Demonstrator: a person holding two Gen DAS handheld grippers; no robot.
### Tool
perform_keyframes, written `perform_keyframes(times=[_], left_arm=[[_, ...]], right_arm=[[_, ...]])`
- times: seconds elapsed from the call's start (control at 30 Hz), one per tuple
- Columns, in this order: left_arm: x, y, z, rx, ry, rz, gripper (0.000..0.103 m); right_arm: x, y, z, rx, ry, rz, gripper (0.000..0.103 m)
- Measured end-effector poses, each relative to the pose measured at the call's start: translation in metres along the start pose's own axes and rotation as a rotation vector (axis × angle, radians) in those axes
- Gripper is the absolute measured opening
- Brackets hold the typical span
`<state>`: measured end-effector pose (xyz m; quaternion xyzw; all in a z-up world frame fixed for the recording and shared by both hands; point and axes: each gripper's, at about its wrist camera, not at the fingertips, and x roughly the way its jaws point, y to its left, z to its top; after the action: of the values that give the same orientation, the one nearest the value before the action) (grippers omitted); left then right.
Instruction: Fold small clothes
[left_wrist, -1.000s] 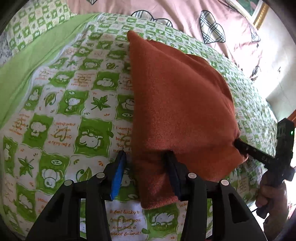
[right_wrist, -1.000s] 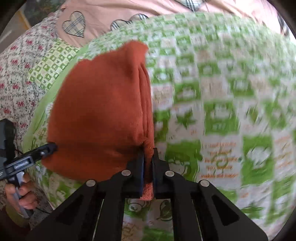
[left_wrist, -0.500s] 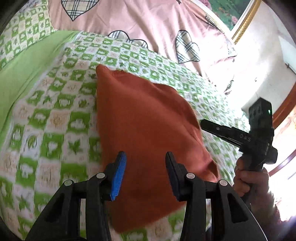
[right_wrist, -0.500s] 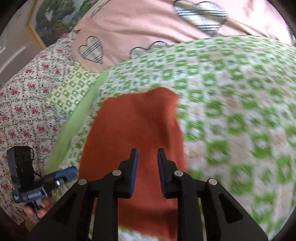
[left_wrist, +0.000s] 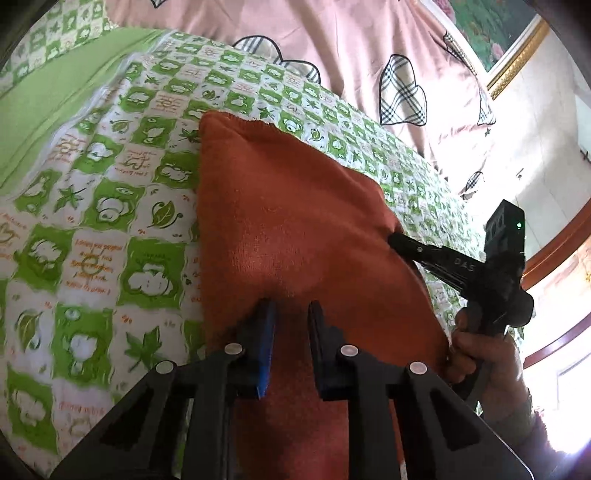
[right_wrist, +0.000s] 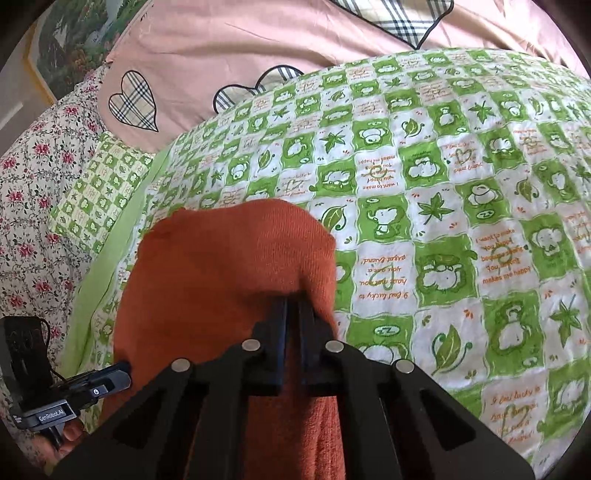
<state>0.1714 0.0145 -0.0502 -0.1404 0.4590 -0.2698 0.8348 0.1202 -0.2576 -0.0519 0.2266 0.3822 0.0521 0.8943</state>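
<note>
A rust-orange knitted garment (left_wrist: 295, 229) lies folded on the green and white checked bedspread (left_wrist: 96, 229); it also shows in the right wrist view (right_wrist: 221, 273). My left gripper (left_wrist: 291, 314) rests over the garment's near part, jaws narrowly apart with cloth between the fingertips. My right gripper (right_wrist: 291, 306) has its jaws nearly closed on a fold at the garment's right edge. In the left wrist view the right gripper (left_wrist: 399, 240) touches the garment's right edge. In the right wrist view the left gripper (right_wrist: 118, 373) touches the garment's left edge.
A pink quilt with checked hearts (left_wrist: 332, 48) lies behind the bedspread. A floral pillow (right_wrist: 33, 192) is at the left. A framed picture (left_wrist: 491, 33) hangs on the wall. The bed edge falls away at the right (left_wrist: 454, 206).
Both grippers let go of the garment and lifted half a second ago. Now both have come back down onto it, with their jaws narrowed around the cloth.
</note>
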Motion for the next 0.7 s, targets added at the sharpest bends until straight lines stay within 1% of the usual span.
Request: perform_keyframes(times=[0.1,0.23,0.3,0.33,0.37,0.4,0.47,0.5,0.6,0.7], left_arm=[[-0.021,-0.008,-0.014,0.031,-0.015,0.012,0.023],[-0.047,-0.025,-0.042,0.086,-0.022,-0.003,0.027],[-0.057,-0.031,-0.06,0.094,-0.031,-0.004,0.034],[-0.061,-0.031,-0.069,0.093,-0.034,-0.004,0.04],[-0.064,-0.031,-0.077,0.091,-0.034,0.0,0.043],[-0.064,-0.029,-0.085,0.091,-0.029,0.015,0.043],[-0.06,-0.024,-0.098,0.091,-0.009,0.05,0.043],[-0.057,-0.021,-0.103,0.084,0.003,0.065,0.043],[-0.057,-0.02,-0.11,0.084,-0.008,0.073,0.043],[-0.054,-0.022,-0.112,0.087,-0.011,0.09,0.045]], right_arm=[[-0.022,0.005,-0.01,0.018,-0.007,0.022,0.009],[-0.058,0.021,-0.038,-0.029,-0.009,0.069,0.009],[-0.072,0.028,-0.059,-0.056,0.012,0.074,0.009],[-0.077,0.03,-0.069,-0.07,0.025,0.073,0.009],[-0.081,0.031,-0.08,-0.083,0.038,0.064,0.009],[-0.083,0.03,-0.089,-0.091,0.049,0.046,0.009],[-0.083,0.022,-0.106,-0.102,0.079,-0.025,0.009],[-0.08,0.016,-0.11,-0.093,0.091,-0.04,0.009],[-0.077,0.001,-0.119,-0.053,0.087,-0.033,0.009],[-0.078,0.002,-0.121,-0.061,0.067,-0.046,0.009]])
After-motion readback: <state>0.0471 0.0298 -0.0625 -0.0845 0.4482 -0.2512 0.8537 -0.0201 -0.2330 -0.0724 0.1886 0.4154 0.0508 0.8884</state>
